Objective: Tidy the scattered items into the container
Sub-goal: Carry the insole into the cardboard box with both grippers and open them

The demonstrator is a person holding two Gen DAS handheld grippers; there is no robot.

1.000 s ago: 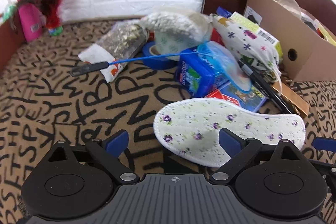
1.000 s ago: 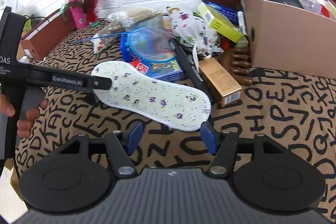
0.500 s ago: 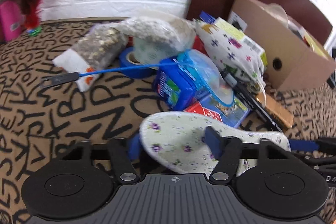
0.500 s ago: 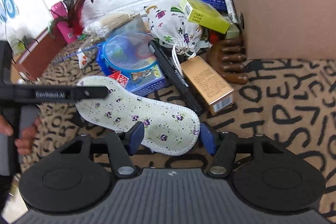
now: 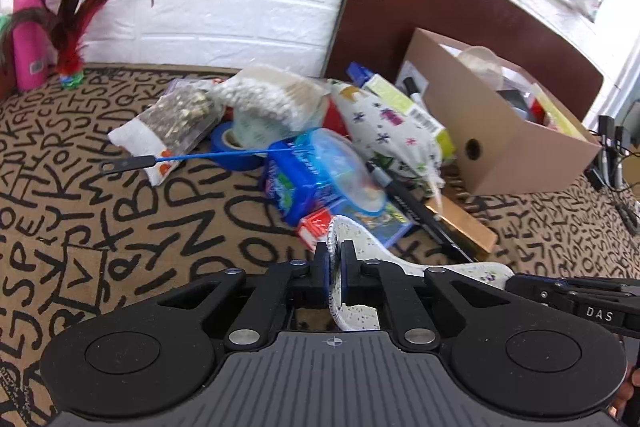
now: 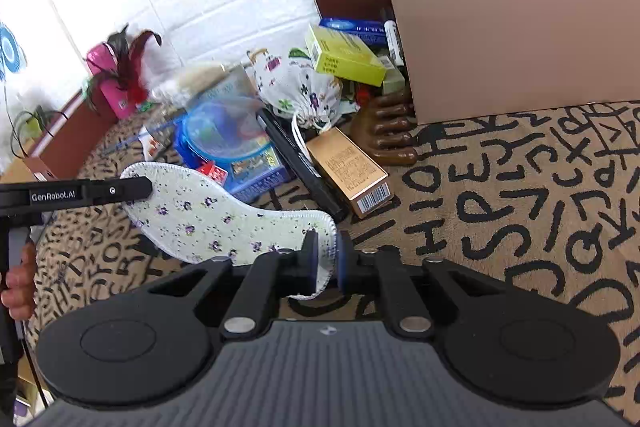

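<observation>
- We are now pinching the floral insole at both ends: 1 s ago both pairs of jaws were standing wide on either side of it, and now both are narrowed onto its fabric.
- The left gripper is holding 1 end, with the stitched edge standing upright between its blue pads; the right gripper is clamping the other end, and that end is curling downward below the jaws.
- We are judging this as grasp complete, lift starting: the insole is looking raised off the lettered mat, spanning the gap between the 2 grippers, though we cannot tell whether its middle is clear of the mat.
- The insole is looking thin, limp and pale, printed with small purple flowers and edged in white stitching; it is sagging and twisting where gripped, so we are expecting it to flop in transit.
- Ahead of the left jaws and to the right, the cardboard box is sitting open-topped and already holding several things; from the right jaws it is lying ahead and up to the right.
- Between the jaws and the box, the remaining clutter is lying piled: a blue box, a printed drawstring pouch, a black marker and a gold carton.
</observation>
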